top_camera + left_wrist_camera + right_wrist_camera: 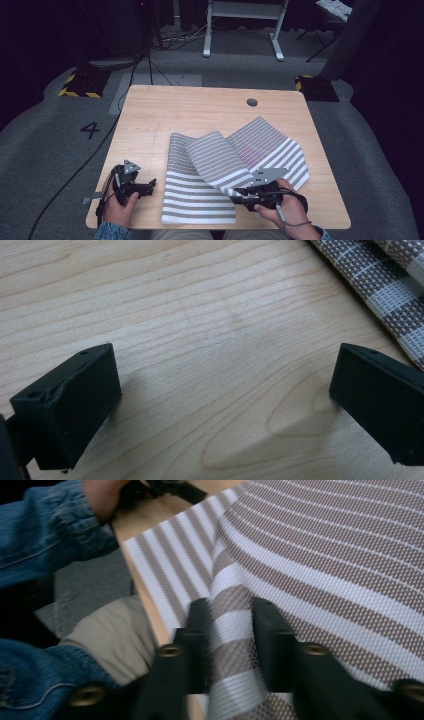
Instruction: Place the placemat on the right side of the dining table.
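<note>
Bright table, dark surround, soft focus

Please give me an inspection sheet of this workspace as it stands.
Surface: wooden table, round hole near the far edge.
Job's things: striped woven mat, partly folded over itself, one edge lifted.
Clutter: nothing seen.
Grippers: left gripper open over bare wood, beside the mat; right gripper shut on the mat's edge, fingers either side of it.
Cables: black cable runs from the left gripper to the floor; more lie near the far desk.
Surroundings: grey carpet marked 4; white desk frame beyond.
</note>
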A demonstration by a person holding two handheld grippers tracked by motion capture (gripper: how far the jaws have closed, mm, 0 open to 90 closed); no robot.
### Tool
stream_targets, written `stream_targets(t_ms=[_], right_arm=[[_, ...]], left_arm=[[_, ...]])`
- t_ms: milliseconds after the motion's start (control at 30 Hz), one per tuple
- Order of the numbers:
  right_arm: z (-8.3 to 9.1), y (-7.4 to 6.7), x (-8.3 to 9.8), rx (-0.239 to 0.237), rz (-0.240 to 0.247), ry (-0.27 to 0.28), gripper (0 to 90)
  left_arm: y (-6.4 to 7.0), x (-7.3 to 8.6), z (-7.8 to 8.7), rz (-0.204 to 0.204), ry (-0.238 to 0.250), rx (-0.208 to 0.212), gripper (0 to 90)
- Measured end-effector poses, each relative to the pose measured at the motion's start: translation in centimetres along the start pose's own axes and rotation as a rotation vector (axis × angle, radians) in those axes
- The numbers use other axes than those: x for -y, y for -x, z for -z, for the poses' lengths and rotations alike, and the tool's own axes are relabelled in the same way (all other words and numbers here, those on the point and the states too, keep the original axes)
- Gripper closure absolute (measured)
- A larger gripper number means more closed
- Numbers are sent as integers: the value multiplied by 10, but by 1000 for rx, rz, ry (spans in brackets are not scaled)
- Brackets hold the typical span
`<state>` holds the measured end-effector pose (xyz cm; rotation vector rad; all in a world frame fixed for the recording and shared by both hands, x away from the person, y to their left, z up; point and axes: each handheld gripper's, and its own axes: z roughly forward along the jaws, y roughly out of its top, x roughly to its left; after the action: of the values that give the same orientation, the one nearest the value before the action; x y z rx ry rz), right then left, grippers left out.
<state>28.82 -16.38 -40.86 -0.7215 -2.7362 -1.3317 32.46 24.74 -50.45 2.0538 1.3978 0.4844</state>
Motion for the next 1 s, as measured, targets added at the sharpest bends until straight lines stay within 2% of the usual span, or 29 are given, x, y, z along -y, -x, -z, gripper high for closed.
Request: stream_targets(t_ms=[33,67,100,200,267,300,333,367,433,467,500,533,567,600,633,667,700,733,767,833,867,900,967,1000], right_arm=[[-1,-1,0,-20,-1,19,452],[-1,-1,0,-20,-1,19,452],[-1,-2,-2,-65,10,53,361],[4,-1,-6,-72,6,82,352],[14,5,-11,-29,-9,121,359],[14,5,-11,-29,-9,121,359],[20,11,-13,25,-24,131,367],[20,11,-13,25,-24,131,367],[27,20,-13,73,-57,147,374],[33,29,-11,132,-76,155,374],[36,34,-11,158,-85,156,373],[40,39,-10,179,-99,158,373],[40,39,-10,179,-99,158,373],[47,49,-8,215,-114,162,368],[51,53,-8,236,-131,166,365],[51,53,-8,236,-131,166,365],[58,63,-6,275,-153,168,362],[58,63,-6,275,-153,168,362],[61,68,-5,298,-161,169,360],[66,78,-3,342,-179,159,354],[70,88,2,374,-199,154,342],[70,88,2,374,-199,154,342],[73,99,8,404,-230,141,330],[75,108,15,443,-251,124,322]], left_arm=[[0,0,0,0,0,2,2],[0,0,0,0,0,2,2],[0,0,0,0,-1,0,2],[0,0,0,0,0,2,2],[0,0,0,0,-1,0,2],[0,0,0,0,-1,0,2],[0,0,0,0,-1,0,2],[0,0,0,0,-1,0,2],[0,0,0,0,-1,0,2],[0,0,0,0,-1,0,2],[0,0,0,0,-1,0,2],[0,0,0,0,-1,0,2],[0,0,0,0,-1,0,2],[0,0,0,0,-1,0,2],[0,0,0,0,-1,0,2],[0,0,0,1,-1,0,2],[0,0,0,0,-1,0,2],[0,0,0,0,-1,0,2],[0,0,0,0,-1,0,2],[0,0,0,0,-1,0,2],[0,0,0,0,-1,0,2],[0,0,0,0,0,2,2],[0,0,0,0,-1,0,2],[0,0,0,0,-1,1,2]])
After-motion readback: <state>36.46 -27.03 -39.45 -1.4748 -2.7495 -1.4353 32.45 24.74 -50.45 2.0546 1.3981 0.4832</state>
